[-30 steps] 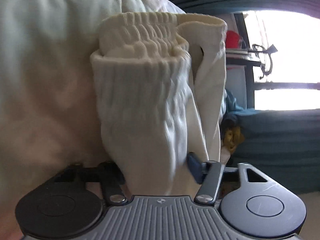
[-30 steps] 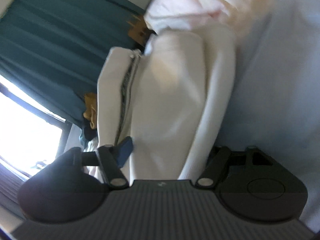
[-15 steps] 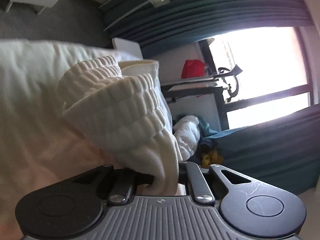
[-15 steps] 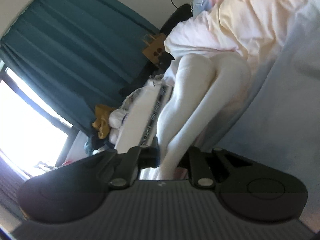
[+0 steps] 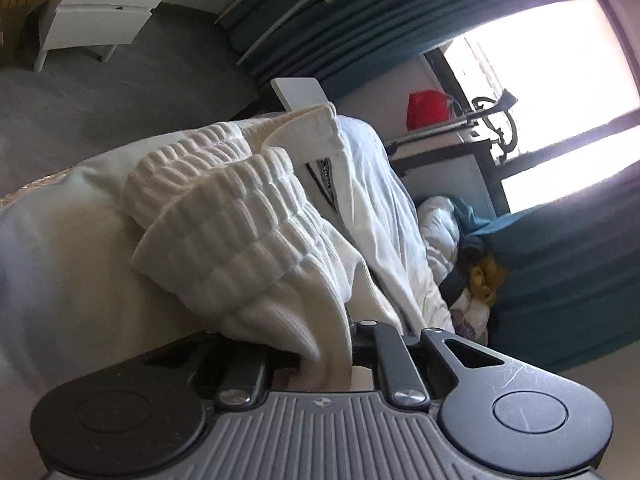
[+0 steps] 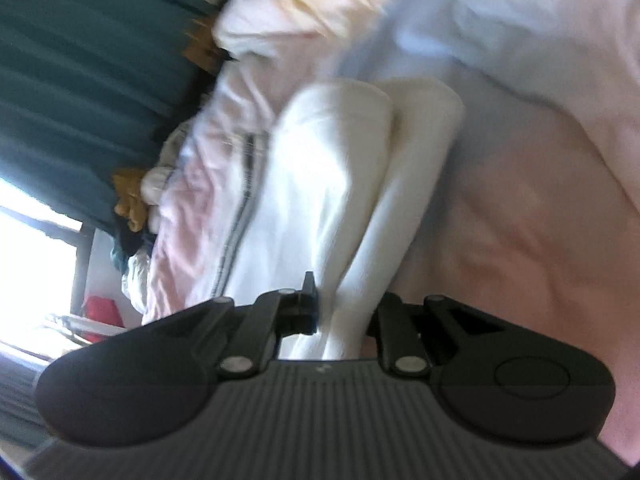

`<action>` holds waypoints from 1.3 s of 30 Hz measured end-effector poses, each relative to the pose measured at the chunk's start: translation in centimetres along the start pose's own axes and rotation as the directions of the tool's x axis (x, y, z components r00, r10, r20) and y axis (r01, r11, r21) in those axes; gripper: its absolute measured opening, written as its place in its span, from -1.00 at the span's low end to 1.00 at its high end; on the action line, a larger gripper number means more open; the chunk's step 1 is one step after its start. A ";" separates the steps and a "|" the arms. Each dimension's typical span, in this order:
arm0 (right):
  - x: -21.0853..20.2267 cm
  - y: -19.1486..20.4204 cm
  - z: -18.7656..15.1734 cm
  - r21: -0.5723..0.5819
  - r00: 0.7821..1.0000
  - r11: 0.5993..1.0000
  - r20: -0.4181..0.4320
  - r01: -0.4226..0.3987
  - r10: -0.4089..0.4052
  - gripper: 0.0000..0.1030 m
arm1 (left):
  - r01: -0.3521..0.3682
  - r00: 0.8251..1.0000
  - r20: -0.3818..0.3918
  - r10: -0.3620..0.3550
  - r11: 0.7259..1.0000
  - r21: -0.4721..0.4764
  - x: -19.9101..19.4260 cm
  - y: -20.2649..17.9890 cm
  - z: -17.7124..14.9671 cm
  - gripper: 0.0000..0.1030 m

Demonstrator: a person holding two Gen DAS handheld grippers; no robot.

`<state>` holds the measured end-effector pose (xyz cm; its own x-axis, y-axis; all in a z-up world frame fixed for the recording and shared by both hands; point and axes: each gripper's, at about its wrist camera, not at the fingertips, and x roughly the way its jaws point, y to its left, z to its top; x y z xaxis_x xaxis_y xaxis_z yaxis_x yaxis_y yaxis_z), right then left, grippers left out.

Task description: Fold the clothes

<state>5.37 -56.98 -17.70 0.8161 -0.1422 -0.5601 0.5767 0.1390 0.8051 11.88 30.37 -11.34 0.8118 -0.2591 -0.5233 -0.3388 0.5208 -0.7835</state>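
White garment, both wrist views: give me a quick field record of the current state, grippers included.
garment: white garment, ribbed elastic band bunched up, dark striped trim along one edge
left gripper: shut on the cloth below the ribbed band
right gripper: shut on a fold of the same white cloth
surface: pale bedding under the garment
background: teal curtain, bright window, red object on a shelf
image quality: right wrist view blurred
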 end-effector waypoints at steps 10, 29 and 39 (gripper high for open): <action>-2.9 -1.6 0.0 0.042 0.993 0.994 0.051 0.103 -0.105 -0.22 | -0.078 0.997 0.002 0.079 0.982 0.171 -3.8 -3.5 -4.7 -0.15; -7.4 -0.4 1.4 -0.032 0.966 0.990 0.224 0.137 -0.126 0.18 | -0.172 0.985 0.114 0.129 0.740 0.650 -11.6 -16.2 -18.7 0.51; -5.6 -1.3 2.0 0.128 0.995 0.987 0.010 -0.097 0.096 0.18 | 0.155 0.981 -0.187 0.046 0.386 0.909 -3.4 -23.1 -29.4 0.55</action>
<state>-0.06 -58.30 -15.26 0.8674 -0.1384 -0.4780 0.4856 0.0259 0.8738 2.94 -4.70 -1.32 0.6919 -0.3823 -0.6124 0.4275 0.9005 -0.0791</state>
